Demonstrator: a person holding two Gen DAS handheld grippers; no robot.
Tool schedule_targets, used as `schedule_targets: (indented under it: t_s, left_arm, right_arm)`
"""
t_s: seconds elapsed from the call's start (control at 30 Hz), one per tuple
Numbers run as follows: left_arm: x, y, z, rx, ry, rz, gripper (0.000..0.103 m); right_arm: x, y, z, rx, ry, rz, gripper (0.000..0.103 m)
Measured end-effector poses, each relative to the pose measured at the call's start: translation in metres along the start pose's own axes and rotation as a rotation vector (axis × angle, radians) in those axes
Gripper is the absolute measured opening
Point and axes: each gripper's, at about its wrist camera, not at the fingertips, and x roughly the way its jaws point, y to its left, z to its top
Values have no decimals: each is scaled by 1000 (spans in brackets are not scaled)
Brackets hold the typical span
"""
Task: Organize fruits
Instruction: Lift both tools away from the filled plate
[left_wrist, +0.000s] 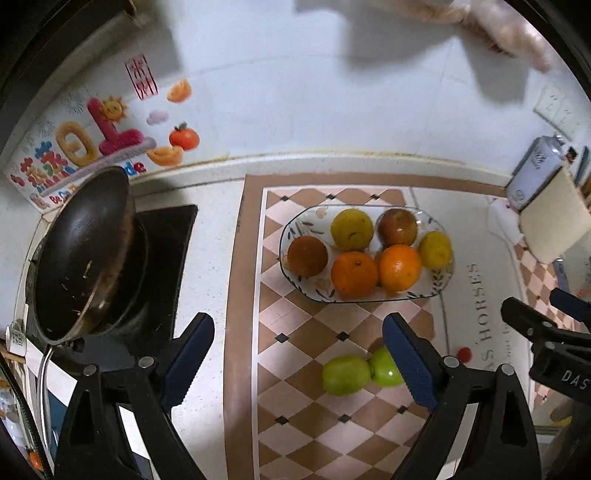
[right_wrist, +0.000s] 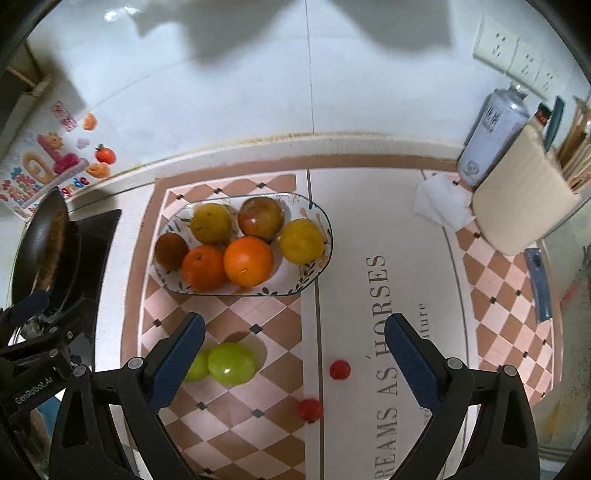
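An oval patterned plate (left_wrist: 436, 286) (right_wrist: 173, 286) on the checkered mat holds several fruits: two oranges (left_wrist: 354, 274) (right_wrist: 248, 261), yellow ones (left_wrist: 351, 229) (right_wrist: 301, 240), a reddish apple (left_wrist: 397, 226) (right_wrist: 260, 218) and a brown fruit (left_wrist: 307, 255) (right_wrist: 170, 250). Two green apples (left_wrist: 345, 374) (right_wrist: 232, 363) lie side by side on the mat in front of the plate. Two small red fruits (right_wrist: 340, 369) (right_wrist: 309, 409) lie to their right. My left gripper (left_wrist: 297, 363) is open and empty above the green apples. My right gripper (right_wrist: 293, 365) is open and empty above the mat, the green apples by its left finger.
A dark wok (left_wrist: 81, 251) (right_wrist: 40, 251) sits on the stove at the left. A spray can (left_wrist: 533, 171) (right_wrist: 487, 142), a beige holder (right_wrist: 524, 203) and a white tissue (right_wrist: 441, 203) stand at the back right. The wall runs behind.
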Motion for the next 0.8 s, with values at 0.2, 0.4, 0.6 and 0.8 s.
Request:
schedule_targets:
  t_s: [0.2, 0.4, 0.6, 0.8]
  left_arm:
    - [-49, -1, -13, 23, -66, -39, 93]
    - [-86, -1, -26, 33, -115, -64, 93]
    - [-112, 1, -39, 32, -155, -80, 93]
    - [-116, 5, -43, 26, -158, -78, 93]
  right_arm:
    - [-48, 9, -21, -14, -64, 7, 100]
    - [-96, 15, -41, -24, -128, 7, 100]
    - [-126, 19, -54, -26, -171, -1, 100]
    - [-134, 18, -62, -11, -182, 10, 100]
